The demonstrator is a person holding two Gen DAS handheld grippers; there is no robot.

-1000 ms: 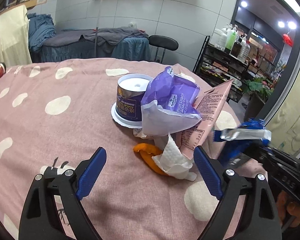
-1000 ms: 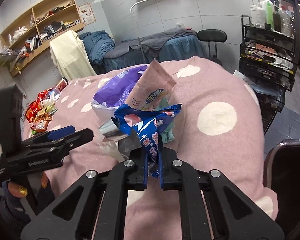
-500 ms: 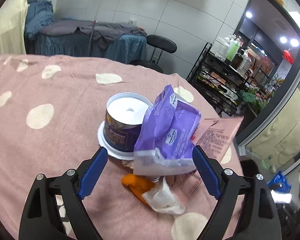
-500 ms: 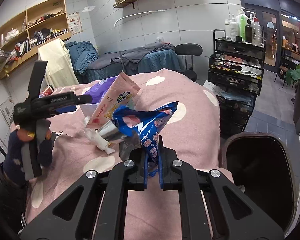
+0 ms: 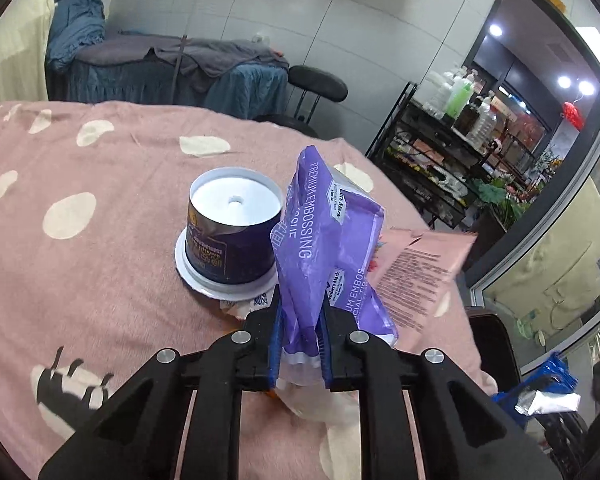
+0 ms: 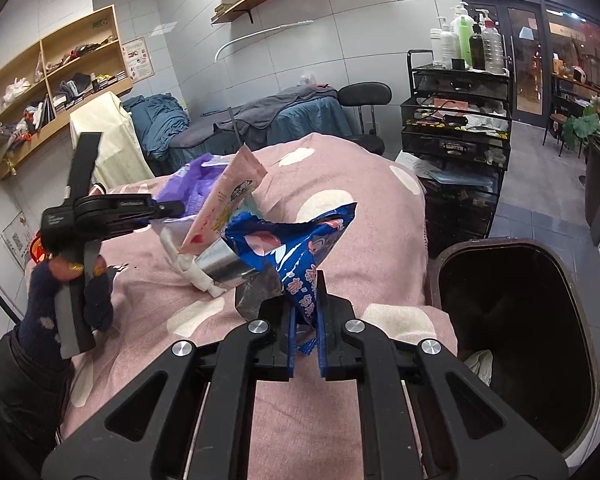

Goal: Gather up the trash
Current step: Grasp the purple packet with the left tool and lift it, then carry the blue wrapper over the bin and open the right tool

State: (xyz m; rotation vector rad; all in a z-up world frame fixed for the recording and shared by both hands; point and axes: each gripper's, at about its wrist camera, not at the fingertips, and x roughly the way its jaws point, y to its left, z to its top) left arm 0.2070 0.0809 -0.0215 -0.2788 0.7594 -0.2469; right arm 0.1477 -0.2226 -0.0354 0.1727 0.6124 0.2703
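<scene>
Left gripper (image 5: 299, 330) closing on purple bag (image 5: 324, 248), cup (image 5: 232, 236) just beyond; right gripper (image 6: 305, 322) clamped on blue wrapper (image 6: 296, 252), bin (image 6: 516, 320) to its right.

Glossy purple plastic wrapper (image 5: 332, 240), foil-lined blue wrapper (image 6: 300, 248), matt fuzzy pink cloth (image 5: 100, 280).
</scene>
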